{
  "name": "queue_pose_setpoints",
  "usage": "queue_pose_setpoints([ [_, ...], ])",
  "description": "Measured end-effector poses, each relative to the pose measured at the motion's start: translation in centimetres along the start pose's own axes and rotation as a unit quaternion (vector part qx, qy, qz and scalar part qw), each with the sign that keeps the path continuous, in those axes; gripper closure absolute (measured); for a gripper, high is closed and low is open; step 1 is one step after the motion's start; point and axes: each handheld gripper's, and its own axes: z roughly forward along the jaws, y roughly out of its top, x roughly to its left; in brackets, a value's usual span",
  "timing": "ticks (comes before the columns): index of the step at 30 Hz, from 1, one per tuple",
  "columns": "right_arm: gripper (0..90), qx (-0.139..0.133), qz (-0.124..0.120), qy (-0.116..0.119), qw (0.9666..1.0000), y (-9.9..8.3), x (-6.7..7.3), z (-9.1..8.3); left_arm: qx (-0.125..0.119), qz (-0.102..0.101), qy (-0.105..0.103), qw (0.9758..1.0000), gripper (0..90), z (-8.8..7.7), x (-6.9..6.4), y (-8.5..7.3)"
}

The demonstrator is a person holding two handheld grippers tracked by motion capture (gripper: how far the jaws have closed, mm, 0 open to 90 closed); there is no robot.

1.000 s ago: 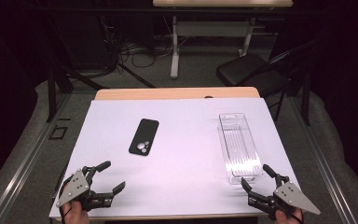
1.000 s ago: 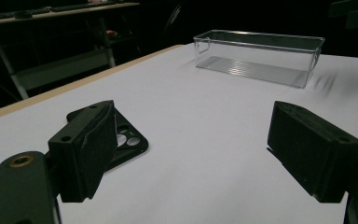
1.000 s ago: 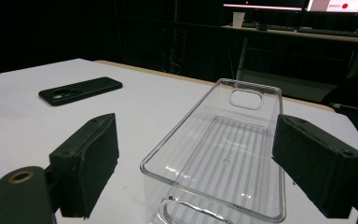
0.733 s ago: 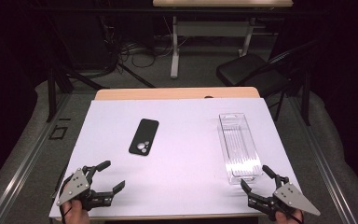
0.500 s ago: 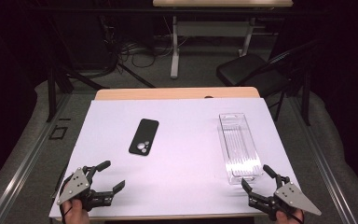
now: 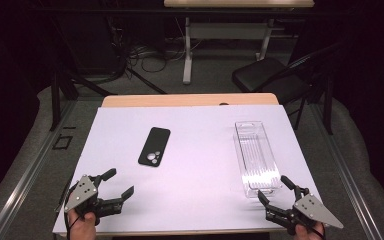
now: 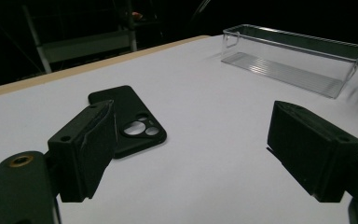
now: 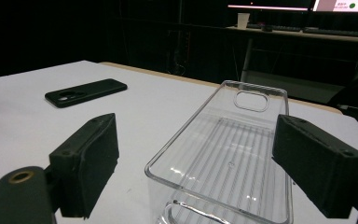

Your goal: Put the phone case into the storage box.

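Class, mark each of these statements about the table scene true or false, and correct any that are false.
1. The black phone lies flat on the white table cover with its camera side up. True.
2. The phone sits inside the clear tray. False: the tray is empty and the phone lies apart from it, nearer the left claw's side.
3. The left claw is shut on the phone. False: its jaws stand open near the table's front edge, with nothing between them.
4. The right claw is open, just short of the tray's near end. True.
5. The tray is tipped on its side. False: it stands upright, open side up.
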Motion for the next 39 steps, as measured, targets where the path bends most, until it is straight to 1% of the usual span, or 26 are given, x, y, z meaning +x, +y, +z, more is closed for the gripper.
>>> queue_pose_setpoints([
  [3, 13.9, 0.003, -0.001, 0.002, 1.0, 0.0, 0.1, -0.1, 0.009, 0.002, 0.019, 0.9998, 16.1, 0.3, 0.0, 0.1],
  [4, 13.8, 0.002, -0.004, 0.002, 1.0, 0.0, 0.1, -0.1, 0.011, 0.003, 0.022, 0.9997, 16.1, 0.4, 0.0, 0.1],
  [6, 13.9, 0.002, -0.004, 0.0, 1.0, 0.0, 0.2, -0.2, 0.016, -0.002, 0.024, 0.9996, 16.1, 0.5, 0.0, 0.1],
  [8, 13.8, 0.001, -0.003, -0.002, 1.0, 0.0, 0.2, -0.2, 0.014, -0.007, 0.021, 0.9996, 16.1, 0.6, 0.0, 0.1],
  [12, 13.9, 0.004, -0.001, -0.003, 1.0, 0.0, 0.1, 0.0, 0.025, -0.002, 0.018, 0.9995, 16.1, 0.5, -0.1, 0.3],
  [14, 13.9, 0.006, -0.002, -0.005, 1.0, 0.0, 0.2, 0.1, 0.025, -0.009, 0.011, 0.9996, 16.2, 0.6, -0.1, 0.6],
  [16, 13.9, 0.004, -0.004, -0.008, 1.0, 0.0, 0.1, 0.0, 0.037, -0.017, 0.002, 0.9992, 16.3, 0.6, 0.1, 1.0],
  [19, 13.8, -0.001, 0.0, -0.013, 0.9999, 0.0, 0.0, -0.1, 0.055, -0.028, -0.002, 0.9981, 16.4, 0.7, 0.4, 1.7],
  [21, 13.9, -0.001, 0.002, -0.014, 0.9999, 0.0, -0.1, -0.2, 0.059, -0.032, -0.003, 0.9977, 16.4, 0.8, 0.6, 2.2],
  [23, 13.9, -0.001, 0.006, -0.016, 0.9999, 0.0, -0.2, -0.2, 0.072, -0.037, 0.001, 0.9967, 16.4, 0.9, 0.7, 2.8],
  [26, 13.9, -0.001, 0.004, -0.016, 0.9999, 0.0, -0.2, -0.1, 0.075, -0.035, 0.016, 0.9964, 16.4, 1.3, 1.0, 3.6],
  [29, 13.8, 0.001, 0.004, -0.016, 0.9999, 0.0, -0.2, -0.1, 0.082, -0.039, 0.021, 0.9957, 16.3, 1.8, 1.5, 4.6],
  [30, 13.9, 0.001, 0.004, -0.015, 0.9999, 0.0, -0.1, -0.1, 0.087, -0.042, 0.021, 0.995, 16.3, 2.1, 1.6, 4.9],
  [31, 13.8, 0.001, 0.004, -0.015, 0.9999, 0.0, -0.2, -0.1, 0.093, -0.042, 0.022, 0.9945, 16.3, 2.3, 1.7, 5.3],
  [32, 13.8, 0.001, 0.004, -0.015, 0.9999, 0.0, -0.2, -0.1, 0.101, -0.037, 0.025, 0.9939, 16.3, 2.5, 1.8, 5.6],
  [34, 13.8, 0.001, 0.003, -0.016, 0.9999, 0.0, -0.2, -0.1, 0.108, -0.032, 0.034, 0.993, 16.3, 3.0, 2.0, 6.2],
  [37, 13.9, 0.001, 0.001, -0.015, 0.9999, 0.0, -0.2, -0.2, 0.119, -0.036, 0.034, 0.9916, 16.3, 3.8, 2.4, 6.8],
  [39, 13.8, 0.001, 0.0, -0.014, 0.9999, 0.0, -0.2, -0.2, 0.13, -0.039, 0.042, 0.9899, 16.3, 4.4, 2.7, 7.1],
])
